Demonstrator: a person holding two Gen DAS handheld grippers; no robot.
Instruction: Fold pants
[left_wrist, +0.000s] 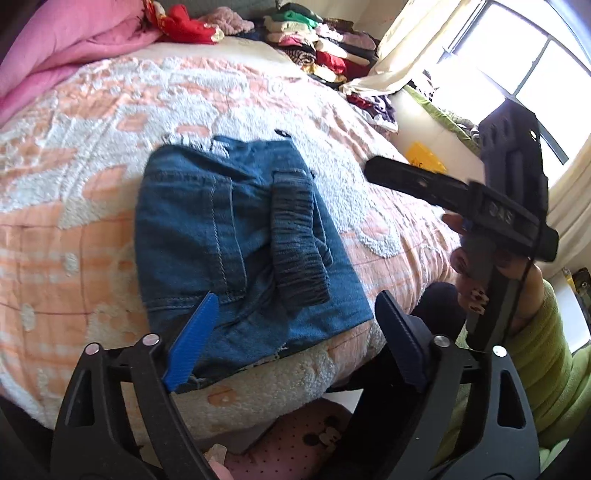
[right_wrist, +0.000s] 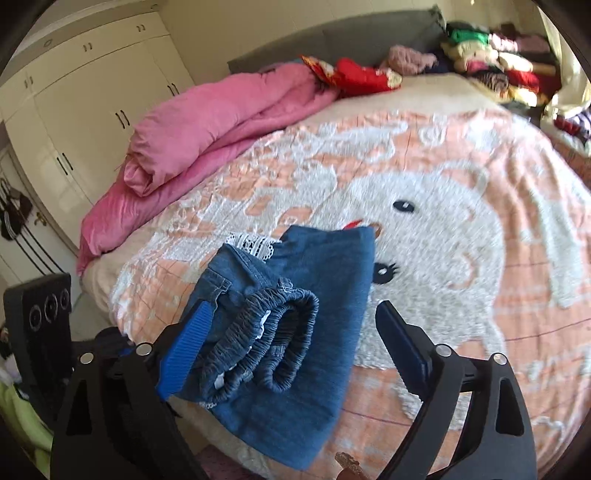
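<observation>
The blue denim pants (left_wrist: 236, 236) lie folded into a compact bundle on the peach and white bedspread (left_wrist: 92, 184) near the bed's front edge. The elastic waistband (left_wrist: 299, 240) lies on top. My left gripper (left_wrist: 295, 314) is open, its jaws wide apart over the bundle's near edge, holding nothing. My right gripper (right_wrist: 291, 325) is open above the pants (right_wrist: 295, 295), with the gathered waistband (right_wrist: 273, 339) between its jaws but not clamped. The right gripper's body also shows in the left wrist view (left_wrist: 480, 206), held off the bed's right side.
A pink duvet (right_wrist: 207, 129) is bunched along the far left of the bed. Stacks of folded clothes (left_wrist: 317, 44) sit at the headboard end. A window (left_wrist: 517, 66) and curtain are at right. A white wardrobe (right_wrist: 85, 92) stands at left.
</observation>
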